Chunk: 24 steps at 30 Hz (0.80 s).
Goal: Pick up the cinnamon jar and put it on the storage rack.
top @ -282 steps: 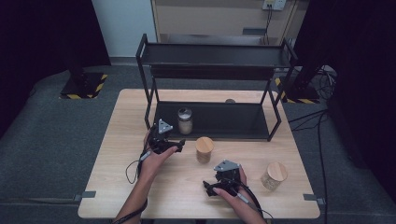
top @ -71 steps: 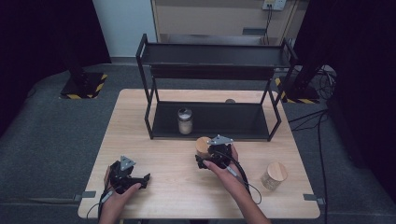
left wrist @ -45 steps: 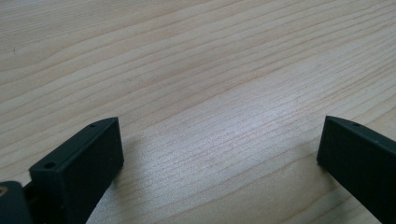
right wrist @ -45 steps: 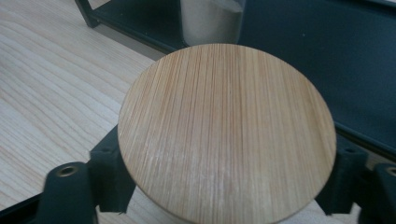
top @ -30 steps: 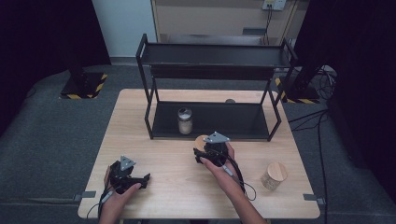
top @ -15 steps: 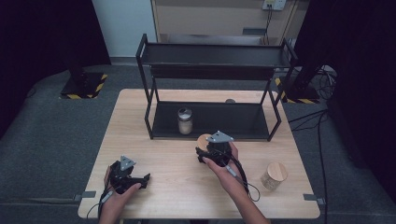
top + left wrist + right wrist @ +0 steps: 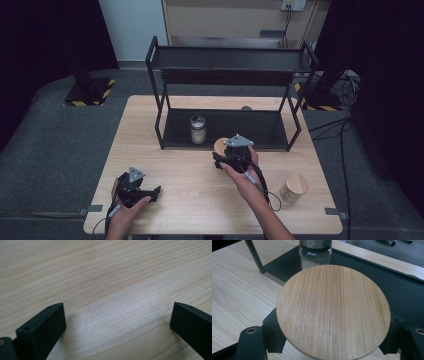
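A: Holding a jar by its round bamboo lid (image 7: 333, 310), the right gripper (image 7: 231, 156) sits just in front of the black shelf rack (image 7: 230, 130); its jaws press against the lid's two sides, clamped on the jar.

B: And the jar itself?

A: Hidden under the lid in the right gripper view (in the high view, a bit of the lid (image 7: 220, 145) peeks out beside the gripper's grey plate). Whether it rests on the wooden table (image 7: 200, 190) or is lifted, one cannot tell.

B: What is behind it?

A: A glass jar with a metal-looking cap (image 7: 198, 129) stands on the rack's lower shelf; the right gripper view shows it (image 7: 315, 252) just past the lid.

B: The other hand?

A: The left gripper (image 7: 134, 187) lies low at the table's near left corner, jaws spread wide over bare wood, gripping nothing. A third jar with a bamboo lid (image 7: 293, 188) stands well apart, near the table's right edge.
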Each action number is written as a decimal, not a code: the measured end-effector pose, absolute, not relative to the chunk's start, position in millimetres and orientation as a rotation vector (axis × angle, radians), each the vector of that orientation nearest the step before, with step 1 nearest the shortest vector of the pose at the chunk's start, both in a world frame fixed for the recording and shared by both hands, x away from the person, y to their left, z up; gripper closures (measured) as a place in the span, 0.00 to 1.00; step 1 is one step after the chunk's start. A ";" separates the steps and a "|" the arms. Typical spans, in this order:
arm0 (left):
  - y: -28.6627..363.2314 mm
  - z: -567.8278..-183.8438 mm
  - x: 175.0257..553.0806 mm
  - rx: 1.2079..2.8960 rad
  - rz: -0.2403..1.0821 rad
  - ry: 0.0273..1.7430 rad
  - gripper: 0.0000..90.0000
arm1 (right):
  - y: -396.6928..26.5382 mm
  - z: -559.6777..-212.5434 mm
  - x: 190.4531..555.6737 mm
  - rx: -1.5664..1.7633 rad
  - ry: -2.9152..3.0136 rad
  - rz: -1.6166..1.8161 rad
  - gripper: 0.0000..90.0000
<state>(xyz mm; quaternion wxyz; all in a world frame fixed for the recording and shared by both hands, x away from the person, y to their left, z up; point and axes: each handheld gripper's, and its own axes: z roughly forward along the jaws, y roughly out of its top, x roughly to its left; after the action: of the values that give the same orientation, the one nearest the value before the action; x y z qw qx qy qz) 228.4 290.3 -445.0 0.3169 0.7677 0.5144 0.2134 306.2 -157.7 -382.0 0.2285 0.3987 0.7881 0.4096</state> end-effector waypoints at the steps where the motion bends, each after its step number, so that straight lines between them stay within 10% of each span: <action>1: 290.3 -445.0 228.5 2.021 0.562 1.354 0.00 | -157.9 -382.3 307.4 1.101 2.166 1.131 0.29; 24: 289.3 -445.0 228.7 2.019 0.563 1.358 0.00 | -153.2 -392.1 337.2 1.191 2.127 1.116 0.29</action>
<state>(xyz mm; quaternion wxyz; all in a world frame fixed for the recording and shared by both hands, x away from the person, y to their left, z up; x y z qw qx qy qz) 228.7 289.3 -445.0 0.3167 0.7668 0.5157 0.2139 337.2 -153.2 -392.1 0.2283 0.4326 0.7724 0.4052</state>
